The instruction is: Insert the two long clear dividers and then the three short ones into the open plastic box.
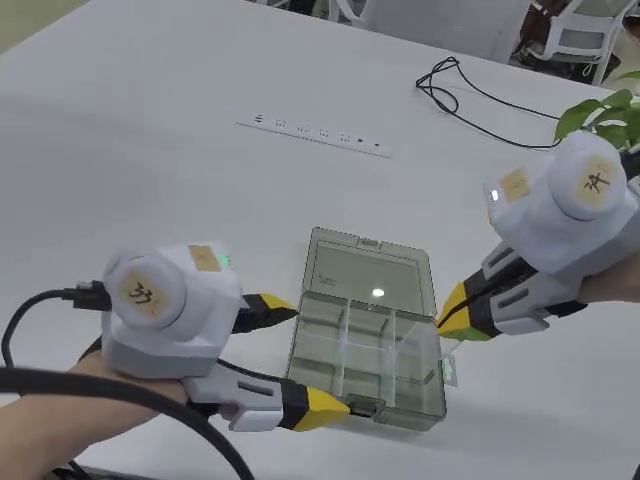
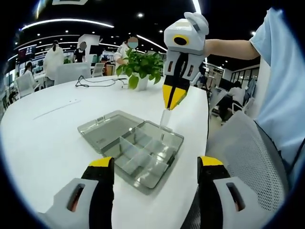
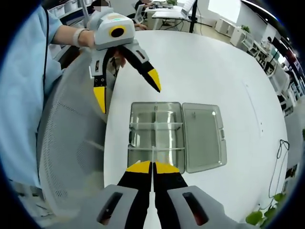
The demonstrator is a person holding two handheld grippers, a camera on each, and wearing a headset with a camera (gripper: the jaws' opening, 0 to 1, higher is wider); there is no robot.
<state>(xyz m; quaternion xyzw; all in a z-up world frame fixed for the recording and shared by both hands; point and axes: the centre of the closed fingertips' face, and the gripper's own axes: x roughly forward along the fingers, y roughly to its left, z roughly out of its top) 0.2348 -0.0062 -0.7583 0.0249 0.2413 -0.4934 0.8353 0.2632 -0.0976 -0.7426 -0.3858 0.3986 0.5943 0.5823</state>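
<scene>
One clear divider (image 2: 166, 120) hangs clamped in your right gripper (image 1: 452, 312) at the right edge of the open box (image 1: 400, 408); your left gripper (image 1: 305, 355) stands apart at its left side. I judge the piece light, stiff, slippery: hold its upper edge.

White table (image 1: 150, 150), open clear plastic box (image 1: 366, 330) near its front edge, white power strip (image 1: 315, 134) lying beyond the box, black cable (image 1: 470, 100) looped beyond-right of the box, leafy plant (image 1: 600, 115) farther right.
</scene>
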